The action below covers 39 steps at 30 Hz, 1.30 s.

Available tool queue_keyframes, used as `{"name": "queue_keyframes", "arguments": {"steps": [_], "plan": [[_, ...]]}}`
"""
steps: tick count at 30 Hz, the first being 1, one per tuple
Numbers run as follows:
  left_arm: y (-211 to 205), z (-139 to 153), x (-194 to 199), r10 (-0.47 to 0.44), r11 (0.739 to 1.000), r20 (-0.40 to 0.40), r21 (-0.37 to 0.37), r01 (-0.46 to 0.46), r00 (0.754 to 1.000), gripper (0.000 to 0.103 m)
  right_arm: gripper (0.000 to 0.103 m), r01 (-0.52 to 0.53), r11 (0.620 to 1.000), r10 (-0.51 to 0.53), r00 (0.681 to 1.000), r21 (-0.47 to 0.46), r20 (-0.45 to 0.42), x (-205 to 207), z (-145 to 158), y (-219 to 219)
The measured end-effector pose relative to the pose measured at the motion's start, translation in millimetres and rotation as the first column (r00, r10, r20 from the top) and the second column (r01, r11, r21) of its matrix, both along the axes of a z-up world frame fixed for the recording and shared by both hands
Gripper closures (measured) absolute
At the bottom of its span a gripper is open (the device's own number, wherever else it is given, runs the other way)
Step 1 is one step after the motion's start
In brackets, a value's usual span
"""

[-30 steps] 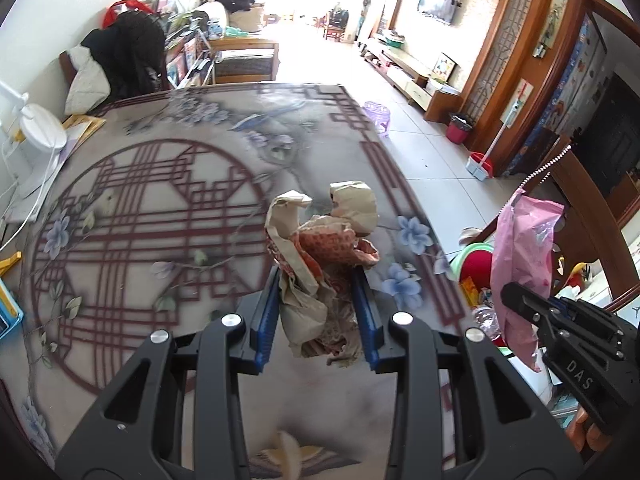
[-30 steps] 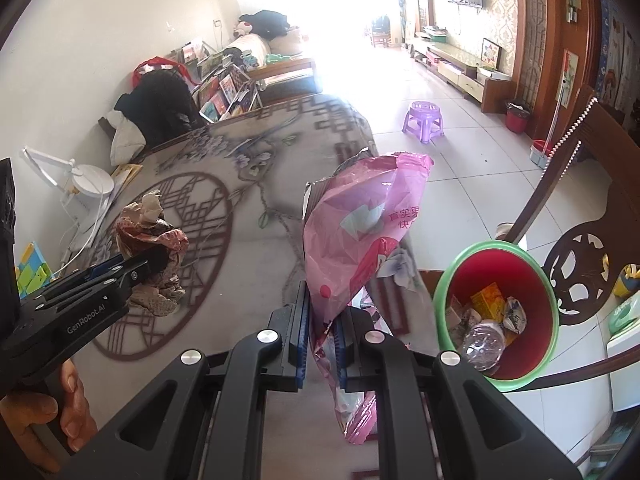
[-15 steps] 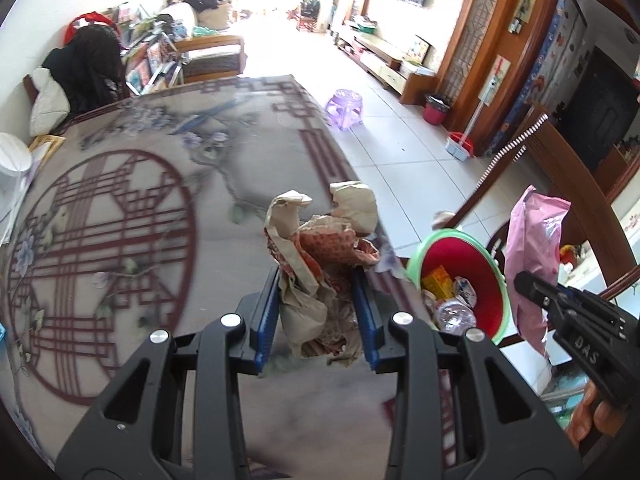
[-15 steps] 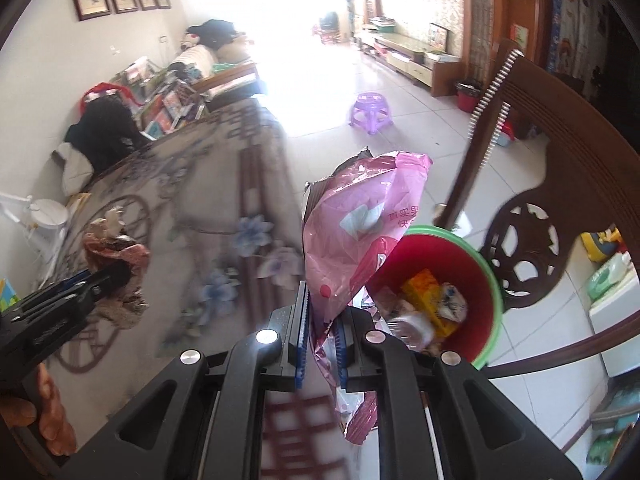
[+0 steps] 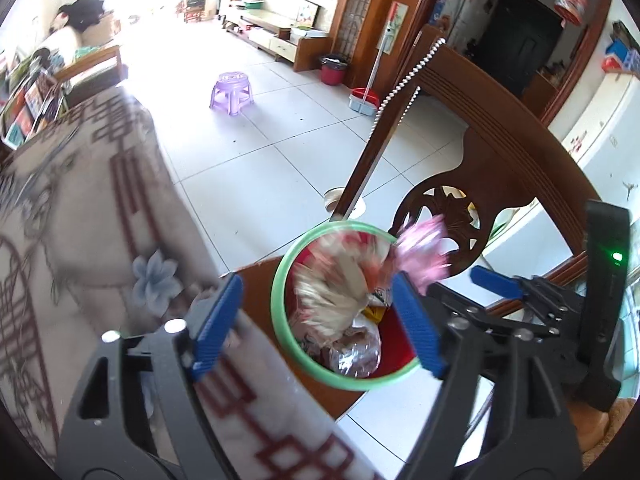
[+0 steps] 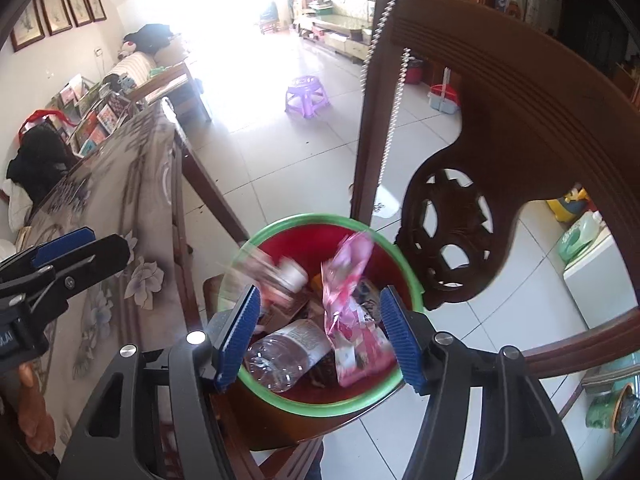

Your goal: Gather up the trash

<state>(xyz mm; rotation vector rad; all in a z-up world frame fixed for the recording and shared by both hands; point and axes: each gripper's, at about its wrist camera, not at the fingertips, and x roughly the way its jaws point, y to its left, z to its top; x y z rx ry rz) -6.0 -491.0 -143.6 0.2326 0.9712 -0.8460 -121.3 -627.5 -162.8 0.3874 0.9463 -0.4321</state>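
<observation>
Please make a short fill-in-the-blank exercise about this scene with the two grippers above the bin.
1. The bin has a ____ rim.
2. The bin stands on the seat of a wooden ____.
3. A pink bag is dropping into the ____.
4. The jaws of the right gripper stand ____.

Missing words: green; chair; bin; open

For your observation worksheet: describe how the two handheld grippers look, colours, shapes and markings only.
Both the left gripper and the right gripper have black, angular plastic frames with triangular cut-outs and silver screw heads. The jaws carry ribbed blue pads. A green indicator light glows on the right gripper's body in the left wrist view.
</observation>
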Motion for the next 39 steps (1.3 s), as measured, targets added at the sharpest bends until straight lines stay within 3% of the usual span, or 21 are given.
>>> {"name": "queue_keyframes", "arguments": {"steps": [5, 9, 14, 20, 24, 28, 31, 39], "plan": [[16, 9, 5, 0.054, 0.999, 0.033, 0.001, -0.054, 0.998, 0.013, 0.029, 0.049, 0.998, -0.046, 0.996, -0.043, 0.072, -20, 24, 14], [52, 33, 13, 0.123, 0.992, 0.11, -0.014, -0.122, 0.986, 0.01, 0.007, 0.069, 0.993, -0.049, 0.98, -0.099, 0.192, -26, 59, 48], [115, 74, 12, 0.224, 0.974, 0.233, -0.097, -0.207, 0.946, 0.005, 0.008, 0.044, 0.984, 0.011, 0.95, -0.17, 0.312, -18, 101, 108], [201, 117, 6, 0.339, 0.935, 0.327, -0.218, -0.279, 0.882, 0.005, 0.008, 0.115, 0.947, 0.049, 0.871, -0.301, 0.488, -19, 141, 197], [256, 137, 7, 0.392, 0.915, 0.341, -0.236, -0.326, 0.854, 0.005, 0.008, 0.12, 0.93, 0.062, 0.88, -0.347, 0.472, -7, 145, 246], [302, 145, 1, 0.448, 0.893, 0.386, -0.226, -0.388, 0.806, 0.005, 0.008, 0.086, 0.96, 0.052, 0.881, -0.266, 0.47, 4, 147, 285], [334, 148, 0, 0.463, 0.884, 0.363, -0.255, -0.392, 0.809, 0.005, 0.008, 0.045, 0.963, 0.086, 0.883, -0.266, 0.462, 12, 153, 315], [393, 149, 5, 0.552, 0.828, 0.288, -0.295, -0.476, 0.782, 0.005, 0.008, -0.007, 0.958, 0.145, 0.874, -0.286, 0.463, 16, 162, 363]]}}
